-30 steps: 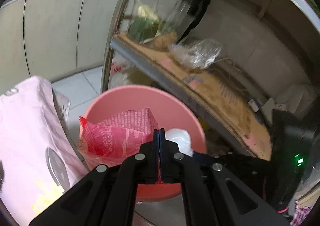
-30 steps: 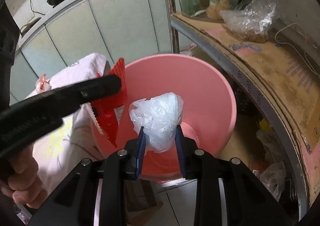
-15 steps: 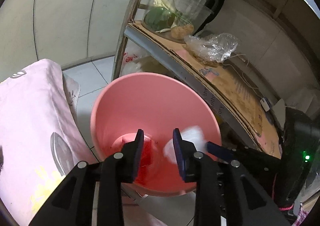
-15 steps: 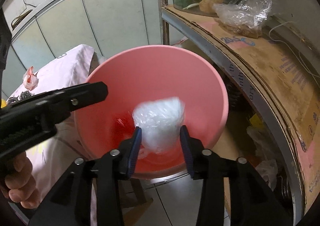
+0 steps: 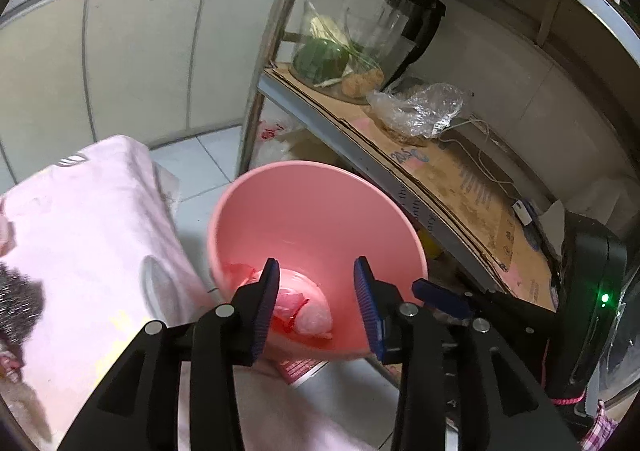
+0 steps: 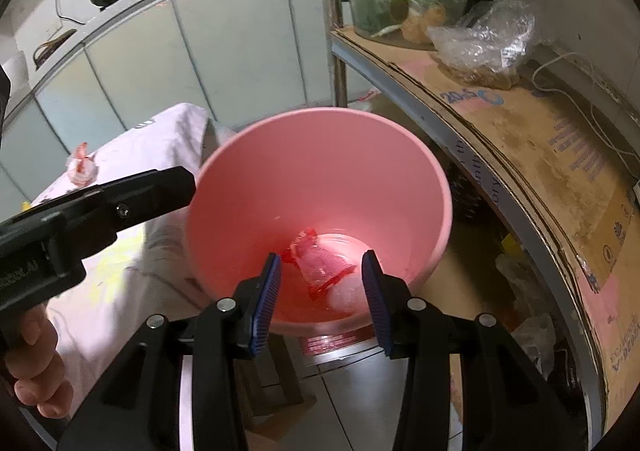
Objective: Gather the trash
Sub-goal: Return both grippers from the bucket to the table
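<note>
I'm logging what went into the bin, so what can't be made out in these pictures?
- Pink bin, right wrist view: its base is hidden behind the right claw.
- Red wrapper and white bag: blurred, print unreadable.
- Left wrist view: left claw, opening, covers part of both pieces.

Glossy plastic bucket [image 6: 400,155] — matt cardboard [image 6: 540,139] (stained).

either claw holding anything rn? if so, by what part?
Nothing held. Left claw is opening and the right claw is open, both with nothing between the pads. The red wrapper and white bag lie in the bucket.
</note>
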A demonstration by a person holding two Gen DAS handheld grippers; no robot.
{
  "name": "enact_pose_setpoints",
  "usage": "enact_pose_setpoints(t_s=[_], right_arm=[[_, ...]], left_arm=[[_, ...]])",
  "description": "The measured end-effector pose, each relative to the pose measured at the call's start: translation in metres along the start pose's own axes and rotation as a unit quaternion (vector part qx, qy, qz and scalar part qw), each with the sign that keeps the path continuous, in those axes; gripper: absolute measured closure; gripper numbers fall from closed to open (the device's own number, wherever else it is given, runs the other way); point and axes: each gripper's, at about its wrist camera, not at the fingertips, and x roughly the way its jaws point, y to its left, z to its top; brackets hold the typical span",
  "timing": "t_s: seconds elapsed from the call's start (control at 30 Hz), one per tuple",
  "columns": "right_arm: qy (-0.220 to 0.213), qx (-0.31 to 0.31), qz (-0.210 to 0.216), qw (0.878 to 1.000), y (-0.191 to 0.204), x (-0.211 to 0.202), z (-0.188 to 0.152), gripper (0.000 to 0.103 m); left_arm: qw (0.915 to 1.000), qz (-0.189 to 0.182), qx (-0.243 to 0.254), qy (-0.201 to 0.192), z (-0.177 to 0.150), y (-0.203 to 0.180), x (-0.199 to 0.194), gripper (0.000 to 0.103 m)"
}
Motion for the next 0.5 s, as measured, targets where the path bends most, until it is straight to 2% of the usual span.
enact_pose_setpoints(t_s=[0.13,0.23,0.5], right_arm=[[-0.006,-0.008,0.017,1.0,0.012,-0.012,-0.003,0.059],[-0.01,-0.013,0.026,1.0,0.021,-0.019,-0.005,0.051],[-0.016,-0.037,0.05,0.998,0.052,-0.034,-0.012,0.051]], left_arm=[[0.9998,0.015,0.002,-0.01,-0.006,0.004,-0.023,0.065],[0.9994,0.029,0.002,-0.017,-0.013,0.01,-0.042,0.063],[0.9968,0.073,0.004,-0.034,-0.033,0.027,-0.083,0.061]])
